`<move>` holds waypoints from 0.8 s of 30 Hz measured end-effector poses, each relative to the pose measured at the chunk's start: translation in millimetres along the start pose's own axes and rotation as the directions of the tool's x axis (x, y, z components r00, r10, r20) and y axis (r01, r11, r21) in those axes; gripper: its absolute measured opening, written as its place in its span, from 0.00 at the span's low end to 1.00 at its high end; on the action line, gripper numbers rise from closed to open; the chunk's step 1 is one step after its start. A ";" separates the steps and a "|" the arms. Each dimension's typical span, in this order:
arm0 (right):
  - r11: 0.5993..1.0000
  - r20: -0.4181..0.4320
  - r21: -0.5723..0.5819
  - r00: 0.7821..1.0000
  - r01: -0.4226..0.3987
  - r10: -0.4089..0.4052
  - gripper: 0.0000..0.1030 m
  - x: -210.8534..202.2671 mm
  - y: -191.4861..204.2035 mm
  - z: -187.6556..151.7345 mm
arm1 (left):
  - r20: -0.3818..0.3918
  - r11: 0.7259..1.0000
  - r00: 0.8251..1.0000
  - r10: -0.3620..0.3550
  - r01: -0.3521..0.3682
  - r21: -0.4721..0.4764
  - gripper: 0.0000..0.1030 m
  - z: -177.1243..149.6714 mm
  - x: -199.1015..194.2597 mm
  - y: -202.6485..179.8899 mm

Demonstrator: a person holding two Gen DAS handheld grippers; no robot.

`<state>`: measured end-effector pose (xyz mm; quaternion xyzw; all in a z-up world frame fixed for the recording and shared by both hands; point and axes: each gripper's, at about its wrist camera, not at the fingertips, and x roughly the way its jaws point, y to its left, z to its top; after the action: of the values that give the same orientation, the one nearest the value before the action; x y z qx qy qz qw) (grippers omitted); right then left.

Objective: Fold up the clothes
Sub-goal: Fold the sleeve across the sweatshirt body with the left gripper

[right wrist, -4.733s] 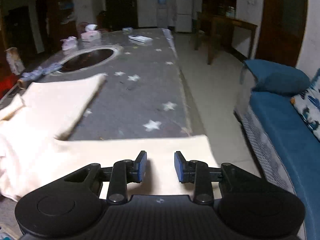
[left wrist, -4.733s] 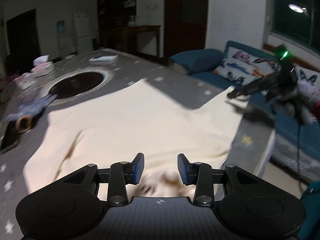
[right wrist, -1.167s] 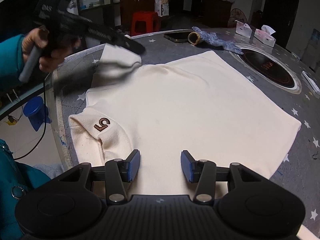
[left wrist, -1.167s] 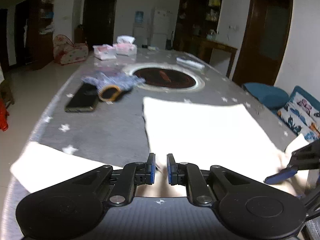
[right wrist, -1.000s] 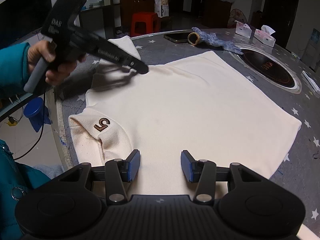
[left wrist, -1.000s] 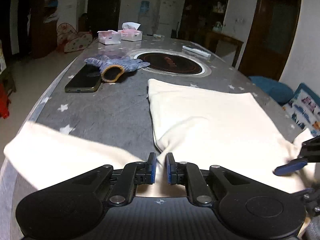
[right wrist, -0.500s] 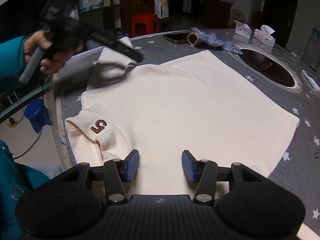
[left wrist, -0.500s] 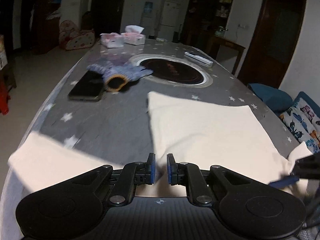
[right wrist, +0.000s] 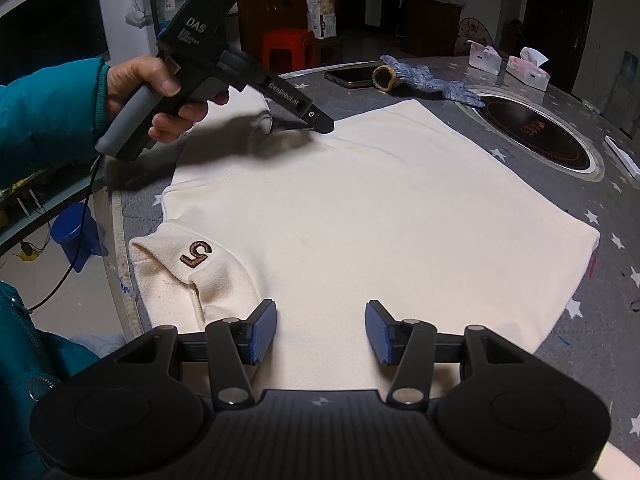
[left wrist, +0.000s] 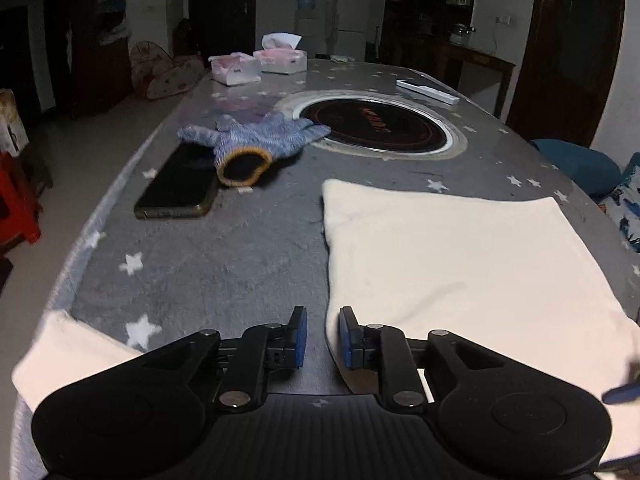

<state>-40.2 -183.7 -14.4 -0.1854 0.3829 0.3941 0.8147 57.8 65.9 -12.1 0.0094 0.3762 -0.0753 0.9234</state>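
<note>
Spread flat on the starry bench (left wrist: 224,256), the cream shirt (right wrist: 360,216) awaits folding, so my left hand-held gripper (left wrist: 322,336) and right hand-held gripper (right wrist: 321,330) hover with jaws apart, gripping nothing.

The garment (left wrist: 460,264) lay flat on the desk (left wrist: 224,256), its right side ahead of the left tongs (left wrist: 322,338). Beyond it to the left lay a phone (left wrist: 178,186) with a glove (left wrist: 256,144) beside it; two tissue boxes (left wrist: 256,65) stood behind.

Home dining room, fridge (left wrist: 352,12), tissue boxes (left wrist: 280,60), sofa cushion (left wrist: 580,164)
</note>
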 end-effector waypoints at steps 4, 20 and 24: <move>1.000 0.001 0.000 1.000 -0.002 0.002 0.49 -0.1 -0.1 -0.5 | 0.021 1.000 1.000 -0.018 0.018 0.004 0.19 11.8 3.3 -8.8; 1.000 0.004 0.004 1.000 -0.010 0.010 0.54 0.8 -2.9 -0.1 | -0.005 0.999 1.000 0.030 -0.030 -0.023 0.25 46.9 41.5 -16.5; 1.000 0.004 0.004 1.000 -0.012 0.012 0.54 0.6 -3.2 0.0 | -0.024 0.998 0.998 0.051 -0.052 -0.028 0.26 54.2 57.5 -19.3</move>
<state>-37.5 -185.4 -14.8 -0.1808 0.3833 0.3983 0.8134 133.2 35.2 -12.5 0.0067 0.3878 -0.0460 0.9206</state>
